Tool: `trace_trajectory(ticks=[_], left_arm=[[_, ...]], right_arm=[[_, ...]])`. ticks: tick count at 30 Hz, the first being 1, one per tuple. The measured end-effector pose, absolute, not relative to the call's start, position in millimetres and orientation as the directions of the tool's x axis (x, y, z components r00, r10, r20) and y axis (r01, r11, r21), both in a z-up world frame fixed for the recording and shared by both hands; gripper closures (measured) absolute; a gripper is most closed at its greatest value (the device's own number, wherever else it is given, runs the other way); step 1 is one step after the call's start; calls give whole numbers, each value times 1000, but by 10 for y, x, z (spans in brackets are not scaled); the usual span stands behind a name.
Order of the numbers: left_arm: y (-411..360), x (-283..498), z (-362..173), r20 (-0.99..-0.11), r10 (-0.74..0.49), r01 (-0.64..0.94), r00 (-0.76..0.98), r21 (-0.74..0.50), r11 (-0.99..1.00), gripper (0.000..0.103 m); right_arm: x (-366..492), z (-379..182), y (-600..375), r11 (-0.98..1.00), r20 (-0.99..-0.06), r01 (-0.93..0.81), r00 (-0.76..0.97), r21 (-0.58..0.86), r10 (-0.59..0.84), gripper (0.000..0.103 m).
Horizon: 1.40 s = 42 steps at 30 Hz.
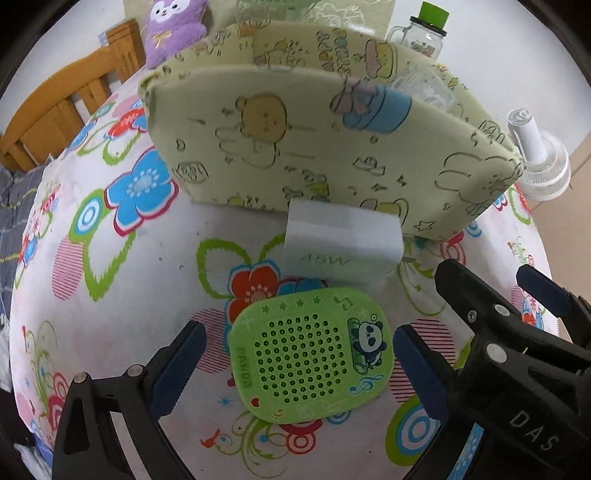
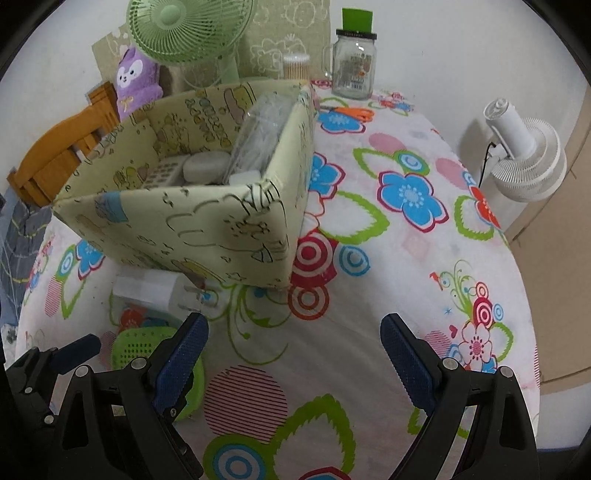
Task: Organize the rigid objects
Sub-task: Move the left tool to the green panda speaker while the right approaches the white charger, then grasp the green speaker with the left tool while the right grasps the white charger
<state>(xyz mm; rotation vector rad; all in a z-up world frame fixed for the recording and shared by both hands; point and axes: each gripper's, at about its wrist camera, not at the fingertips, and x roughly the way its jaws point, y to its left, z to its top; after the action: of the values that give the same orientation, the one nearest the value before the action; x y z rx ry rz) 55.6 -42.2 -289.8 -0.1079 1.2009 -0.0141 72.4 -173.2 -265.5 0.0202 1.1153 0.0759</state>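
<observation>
Here, my left hand-held gripper (image 1: 299,365) stood wide open over the tabletop (image 1: 122,314) with its floral-print cloth, its two blue-padded fingers (image 1: 177,373) flanking a green oval plastic speaker with a panda picture and a grid of holes (image 1: 308,356). The pads sat on either side of that speaker without touching it, and the speaker lay flat on the cloth. Just behind the speaker, between it and the pale yellow fabric storage box printed with cartoon bears and rabbits (image 1: 314,147), lay a white rectangular power adapter (image 1: 340,243); its far edge was close against the box's front wall, though I could not tell whether they touched.

My right hand-held gripper (image 2: 291,354) was also spread wide, holding nothing, with bare cloth between its blue pads. It hung to the right of the speaker and in front of the box's right corner. From that side I could see into the box: a white keypad-like device (image 2: 162,171), a round pale grey object (image 2: 207,168) and a clear plastic-wrapped bundle (image 2: 258,136) rested inside.

Behind the box stood a green desk fan (image 2: 188,29), a purple plush toy (image 2: 135,81) and a glass jar with a green lid (image 2: 354,62). Orange-handled scissors (image 2: 351,110) lay in front of the jar, and a white fan (image 2: 524,155) stood off to the box's right, beyond the tabletop edge.
</observation>
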Motion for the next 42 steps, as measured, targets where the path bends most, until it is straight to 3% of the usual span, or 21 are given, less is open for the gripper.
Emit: trace_trajectory(ticks=[21,29,31,42], left_arm=[[-679,532,-3027,-939,49,-153,341,-4,988,0],[-712,513,-2991,-941,49,-142,334,1,990,1],[-720,516,-2969,-945,46,-144,323,0,990,7],[-655,454,-2957,-948,35,-96,316,5,995,8]], right_arm=[[833,-2868,-1778,996,-921,-80,383,50,77,7],[839,-2908,-1768,996,-924,-69,374,59,81,7],[839,-2903,-1776,996,-923,-61,375,62,81,7],[706,-2842,-1669,998,-920,-57,388,39,58,7]])
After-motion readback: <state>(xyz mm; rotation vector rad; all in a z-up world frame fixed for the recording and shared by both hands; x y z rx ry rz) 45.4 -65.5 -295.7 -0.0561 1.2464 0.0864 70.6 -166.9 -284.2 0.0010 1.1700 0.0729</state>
